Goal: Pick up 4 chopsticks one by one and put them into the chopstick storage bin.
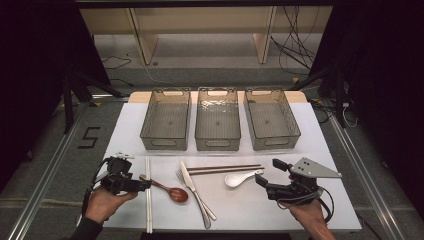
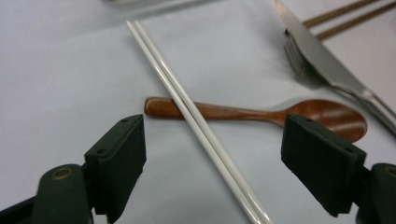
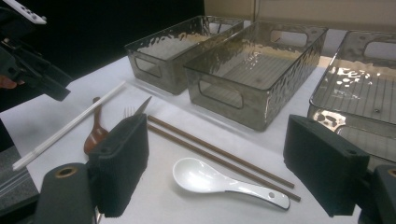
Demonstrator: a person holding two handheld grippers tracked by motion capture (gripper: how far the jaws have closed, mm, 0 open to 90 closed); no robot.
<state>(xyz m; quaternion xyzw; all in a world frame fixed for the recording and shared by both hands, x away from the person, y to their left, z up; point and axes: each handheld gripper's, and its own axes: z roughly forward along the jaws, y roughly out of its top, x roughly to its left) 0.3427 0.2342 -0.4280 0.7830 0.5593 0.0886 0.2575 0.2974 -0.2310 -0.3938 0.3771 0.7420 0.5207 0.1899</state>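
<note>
My left gripper [image 1: 142, 186] [image 2: 215, 154] is open and low over the white mat, its jaws on either side of a pair of white chopsticks [image 1: 148, 195] [image 2: 196, 121]. These lie across the handle of a wooden spoon [image 1: 169, 190] [image 2: 233, 113]. My right gripper [image 1: 268, 172] [image 3: 217, 158] is open too, hovering just right of a white ceramic spoon [image 1: 239, 178] [image 3: 205, 179]. A pair of brown chopsticks [image 1: 225, 169] [image 3: 210, 149] lies just behind that spoon. Between the two spoons lie a knife [image 1: 192, 186] [image 2: 322, 60] and a fork [image 1: 199, 202] [image 2: 299, 60].
Three clear plastic bins stand in a row at the back of the mat: left [image 1: 165, 120] [image 3: 177, 51], middle [image 1: 217, 120] [image 3: 261, 65] and right [image 1: 271, 120] [image 3: 359, 93]. All are empty. The left gripper [image 3: 32, 70] shows far off in the right gripper view.
</note>
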